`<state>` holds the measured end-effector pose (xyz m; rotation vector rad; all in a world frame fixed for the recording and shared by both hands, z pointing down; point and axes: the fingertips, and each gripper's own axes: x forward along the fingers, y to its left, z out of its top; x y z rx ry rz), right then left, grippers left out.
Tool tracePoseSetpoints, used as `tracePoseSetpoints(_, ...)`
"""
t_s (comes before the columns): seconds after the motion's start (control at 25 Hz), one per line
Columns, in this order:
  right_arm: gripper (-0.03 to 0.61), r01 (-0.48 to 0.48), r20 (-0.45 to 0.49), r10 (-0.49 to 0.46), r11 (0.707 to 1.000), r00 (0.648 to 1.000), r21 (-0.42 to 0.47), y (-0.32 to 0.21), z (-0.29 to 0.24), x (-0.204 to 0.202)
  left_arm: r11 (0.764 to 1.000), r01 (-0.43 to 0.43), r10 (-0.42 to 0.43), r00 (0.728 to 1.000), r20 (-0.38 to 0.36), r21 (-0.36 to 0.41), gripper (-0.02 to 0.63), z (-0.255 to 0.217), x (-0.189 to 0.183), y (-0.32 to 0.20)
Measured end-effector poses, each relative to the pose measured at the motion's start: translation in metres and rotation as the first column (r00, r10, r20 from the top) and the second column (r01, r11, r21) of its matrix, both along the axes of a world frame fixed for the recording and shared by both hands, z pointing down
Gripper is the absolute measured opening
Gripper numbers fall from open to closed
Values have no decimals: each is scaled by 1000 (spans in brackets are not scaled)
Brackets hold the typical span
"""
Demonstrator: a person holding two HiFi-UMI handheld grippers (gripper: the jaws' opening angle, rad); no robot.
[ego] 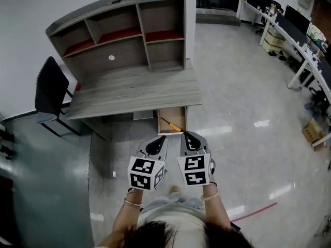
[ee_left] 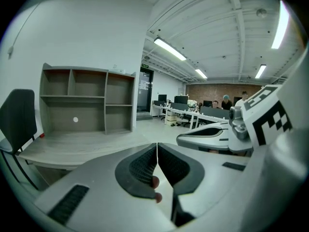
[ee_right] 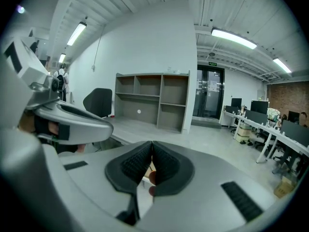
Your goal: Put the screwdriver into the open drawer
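1. The screwdriver (ego: 171, 124) is lying inside the open drawer (ego: 164, 119), which sticks out from under the right end of the desk (ego: 134, 89). Its orange handle points toward the near right.
2. Left gripper (ego: 158, 140): jaws pressed together with nothing between them, hanging just on the near side of the drawer.
3. Right gripper (ego: 187, 136): same deal, jaws closed and empty. It's right beside the left one, with its tip by the drawer's near right corner.
4. There's a black chair (ego: 49, 89) at the desk's left end.
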<state>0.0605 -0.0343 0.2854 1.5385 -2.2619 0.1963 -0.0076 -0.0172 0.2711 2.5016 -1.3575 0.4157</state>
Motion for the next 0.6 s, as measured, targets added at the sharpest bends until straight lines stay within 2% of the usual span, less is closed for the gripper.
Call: tracePoseSetpoints(0.6, 28, -5, -28, 6, 999, 1000, 54, 35, -29, -3, 999, -24, 24, 1000, -20, 37, 21, -28, -12, 34)
